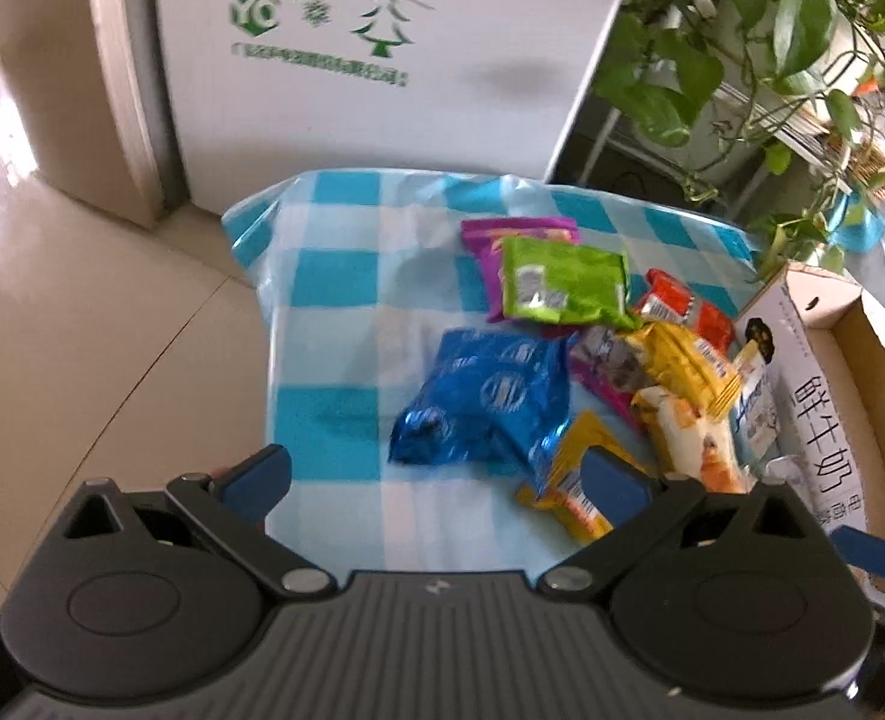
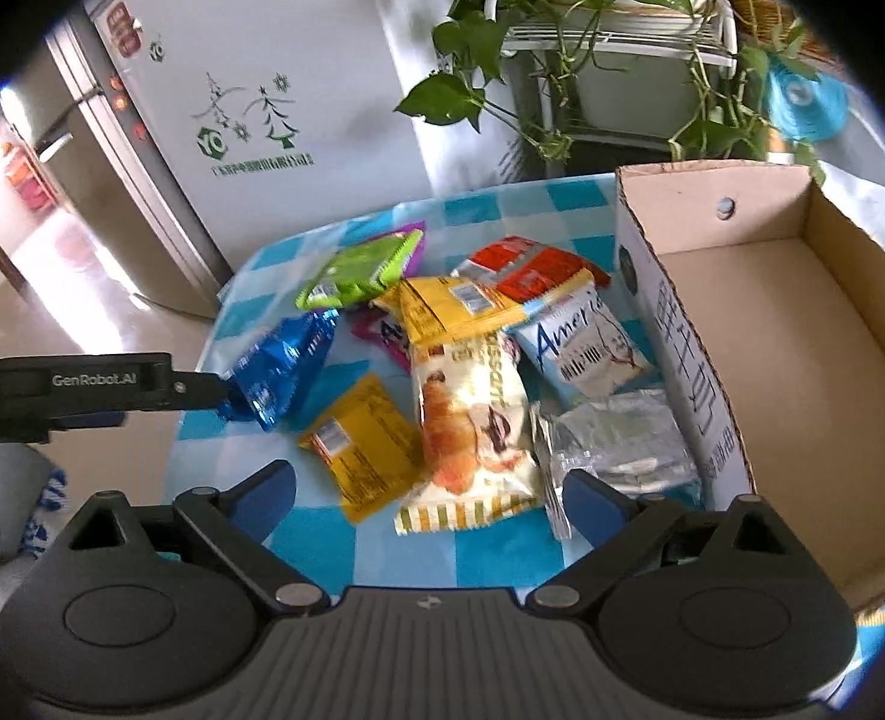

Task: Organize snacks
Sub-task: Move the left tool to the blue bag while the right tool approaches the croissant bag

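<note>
Sorting has barely started: snack packets are still piled on the checked desk (image 2: 382,546), and the cardboard box (image 2: 802,324) at 3 o'clock looks empty. Left hand-held gripper (image 1: 436,483) has its jaws wide, nothing held, with the blue packet (image 1: 490,402) just ahead. Right hand-held gripper (image 2: 427,495) is also spread and empty, over the croissant packet (image 2: 472,420). Next: close on one packet and carry it to the box. The box's near end is cut off, and the lower packets are half buried.

Mixed snack packets (image 2: 466,372) heaped on checked cloth; cardboard box (image 2: 802,324) beside, empty.
</note>
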Available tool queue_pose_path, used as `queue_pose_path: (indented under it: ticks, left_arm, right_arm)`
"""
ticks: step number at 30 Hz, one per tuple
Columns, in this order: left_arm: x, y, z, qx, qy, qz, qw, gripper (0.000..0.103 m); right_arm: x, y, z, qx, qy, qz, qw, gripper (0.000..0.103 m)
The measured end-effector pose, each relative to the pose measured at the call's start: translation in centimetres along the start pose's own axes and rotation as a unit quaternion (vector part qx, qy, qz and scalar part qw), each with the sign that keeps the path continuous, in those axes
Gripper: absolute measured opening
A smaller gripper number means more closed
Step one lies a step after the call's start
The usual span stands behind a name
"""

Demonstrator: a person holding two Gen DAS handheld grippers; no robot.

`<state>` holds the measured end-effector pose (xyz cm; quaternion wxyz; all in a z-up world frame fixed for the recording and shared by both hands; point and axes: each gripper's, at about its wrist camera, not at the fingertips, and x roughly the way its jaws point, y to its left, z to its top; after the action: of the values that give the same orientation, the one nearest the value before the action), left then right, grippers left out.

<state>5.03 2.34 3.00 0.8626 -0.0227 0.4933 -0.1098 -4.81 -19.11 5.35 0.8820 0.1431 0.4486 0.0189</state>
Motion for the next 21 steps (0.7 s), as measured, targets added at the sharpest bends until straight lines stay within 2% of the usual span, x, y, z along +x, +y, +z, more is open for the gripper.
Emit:
queue_pose_path:
  ticks: [2, 4, 8, 13, 21]
  left_arm:
    - [0.1, -0.7, 1.0, 0.028, -0.006, 0.015, 0.9995, 0.102]
    - [0.5, -1.3, 1.9, 0.052, -0.01, 0.013, 0.9985, 0.102]
    - [1.8, -1.0, 2.9, 0.03, 0.0, -0.004, 0.9996, 0.101]
    - [3.5, -0.6, 3.2, 0.013, 0.013, -0.034, 0.9993, 0.101]
    - [6.0, -1.2, 3.1, 0.032, 0.033, -0.055, 0.9975, 0.101]
  right_arm:
    - [-0.1, -0.3, 0.6, 0.002, -0.004, 0.016, 1.0, 0.095]
    - [0.2, -0.2, 1.5, -0.011, -0.01, 0.029, 0.999, 0.094]
    - [1.8, -0.2, 2.3, -0.038, 0.002, 0.046, 0.998, 0.083]
    - [3.7, -0.7, 2.8, -0.05, 0.019, 0.057, 0.997, 0.08]
    - [6.3, -1.9, 3.0, -0.035, 0.046, 0.052, 0.997, 0.08]
